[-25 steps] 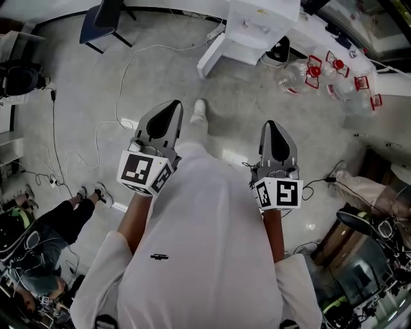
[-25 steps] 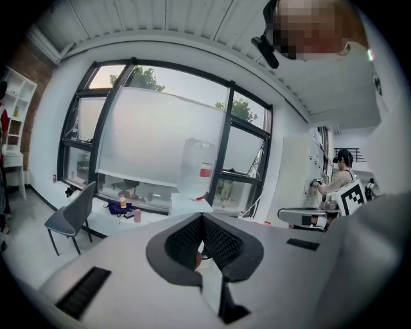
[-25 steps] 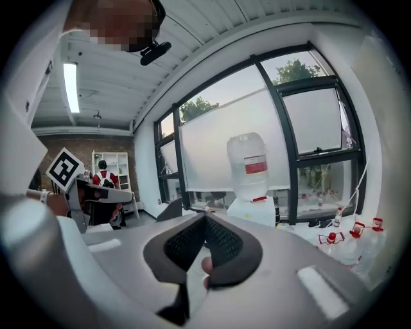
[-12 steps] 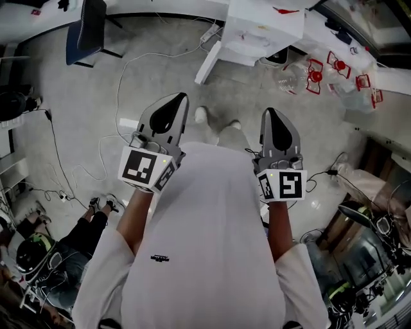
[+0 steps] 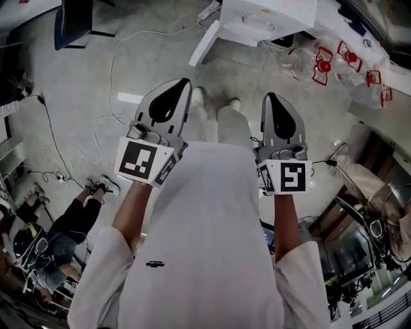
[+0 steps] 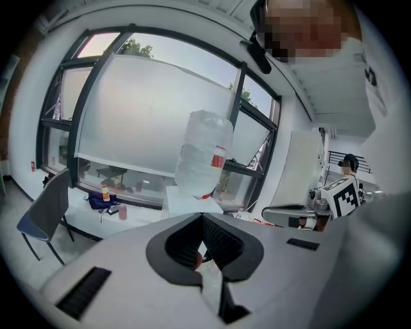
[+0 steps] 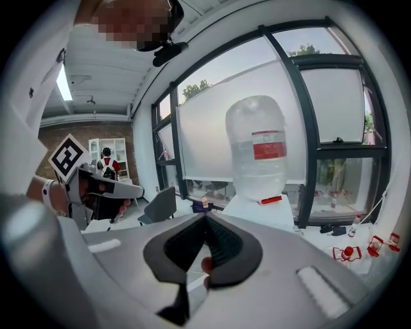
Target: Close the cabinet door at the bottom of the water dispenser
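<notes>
- Left tongs (image 5: 180,87): jaws meeting at tips, gripping nothing, pointing toward water dispenser (image 5: 268,18), well short of it.
- Cabinet door (image 5: 204,44): standing open at dispenser's base, angling out from its left side.
- Right tongs (image 5: 270,100): jaws pressing together, carrying nothing, also facing dispenser.
- Step in hand looking like approach.
- Next move calling for getting closer, lowering tongs to door's outer face, pushing it flush.
</notes>
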Motion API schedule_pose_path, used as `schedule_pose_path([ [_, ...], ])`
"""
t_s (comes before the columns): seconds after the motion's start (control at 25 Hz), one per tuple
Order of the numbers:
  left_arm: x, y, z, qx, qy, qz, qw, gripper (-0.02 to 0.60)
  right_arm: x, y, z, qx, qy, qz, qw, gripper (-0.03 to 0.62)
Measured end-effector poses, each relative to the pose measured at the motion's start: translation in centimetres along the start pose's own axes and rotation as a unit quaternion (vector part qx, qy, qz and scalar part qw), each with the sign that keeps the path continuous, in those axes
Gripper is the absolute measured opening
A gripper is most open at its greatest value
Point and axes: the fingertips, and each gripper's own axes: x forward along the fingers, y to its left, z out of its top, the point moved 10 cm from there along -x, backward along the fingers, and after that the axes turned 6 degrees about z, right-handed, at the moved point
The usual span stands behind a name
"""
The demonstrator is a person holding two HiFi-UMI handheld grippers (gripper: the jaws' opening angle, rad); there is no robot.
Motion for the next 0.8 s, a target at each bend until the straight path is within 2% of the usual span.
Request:
schedule_pose_path([
  [0.24,2.2,0.1,-2.0,0.0,0.036,-0.018,0.9992,0.002,2.7,-1.0,-2.5,0.006,0.032,0.044,0.998,0.009],
  [0.48,3.4,3.3,-4.5,-0.026,0.044,0.026,0.9984,0.002,7.0,-0.3,-5.4,0.005,0.05,0.075,0.996,0.009],
  [0.8,4.9,6.5,-8.0,-0.043,0.076,0.05,0.9949,0.002,12.9,0.1,-9.3,0.011,0.076,0.103,0.992,0.011],
])
